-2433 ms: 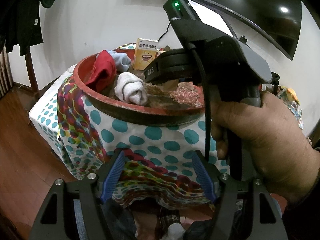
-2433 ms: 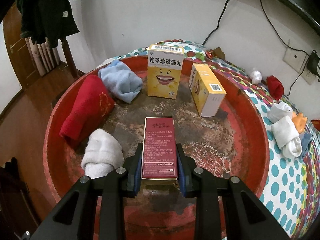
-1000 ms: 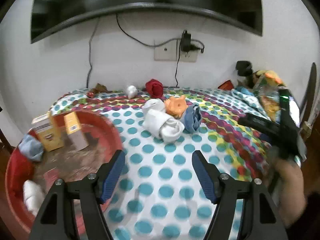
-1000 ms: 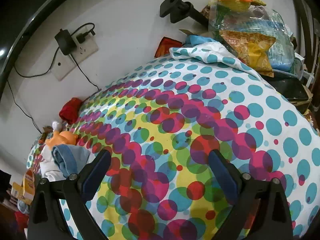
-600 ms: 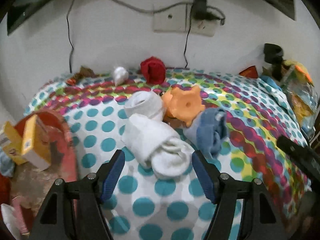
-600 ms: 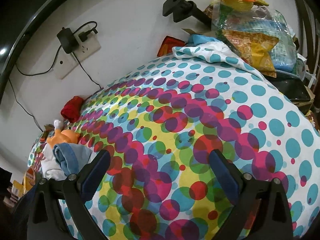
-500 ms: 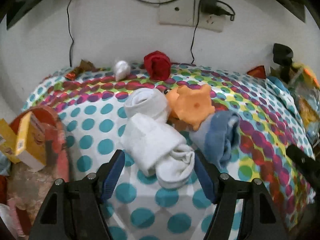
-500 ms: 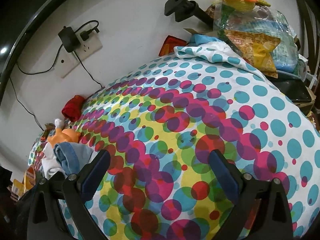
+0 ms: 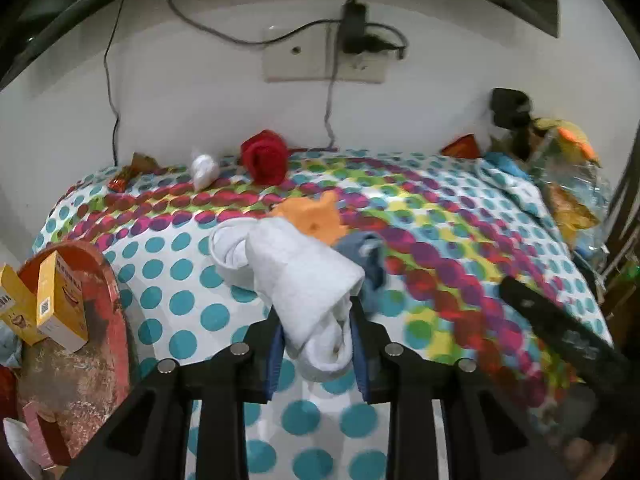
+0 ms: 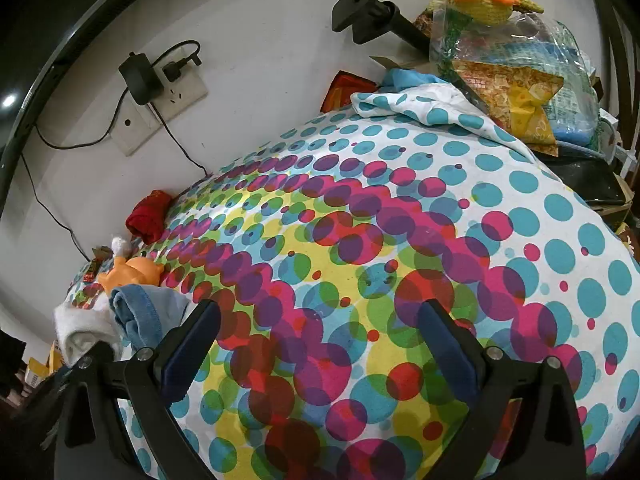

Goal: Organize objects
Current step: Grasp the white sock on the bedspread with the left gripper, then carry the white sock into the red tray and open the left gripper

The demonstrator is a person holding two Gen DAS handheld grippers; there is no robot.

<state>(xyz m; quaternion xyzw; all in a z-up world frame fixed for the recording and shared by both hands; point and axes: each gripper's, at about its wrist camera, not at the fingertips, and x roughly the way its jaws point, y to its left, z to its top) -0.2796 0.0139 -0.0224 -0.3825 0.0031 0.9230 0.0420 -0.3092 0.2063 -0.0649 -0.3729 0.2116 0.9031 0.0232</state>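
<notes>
Red basin (image 9: 116, 300): I see it at the left edge of the left wrist view, on the dotted cloth (image 9: 420, 216). It holds two yellow boxes (image 9: 60, 304), standing upright against each other.
Left gripper (image 9: 316, 344): I read its blue pads as narrow, pressed on both sides of a rolled white sock (image 9: 304, 280). The sock's near end sits between the pads; its far end points away.
Neighbouring items: a second white roll (image 9: 232, 248) touches the gripped sock; an orange toy (image 9: 316, 220) and a blue sock (image 9: 368, 256) lie just behind.
Right gripper (image 10: 320, 344): I see it spread wide, holding nothing, above bare cloth.
Right gripper pose: angled across the table, with the blue sock at its left finger.
</notes>
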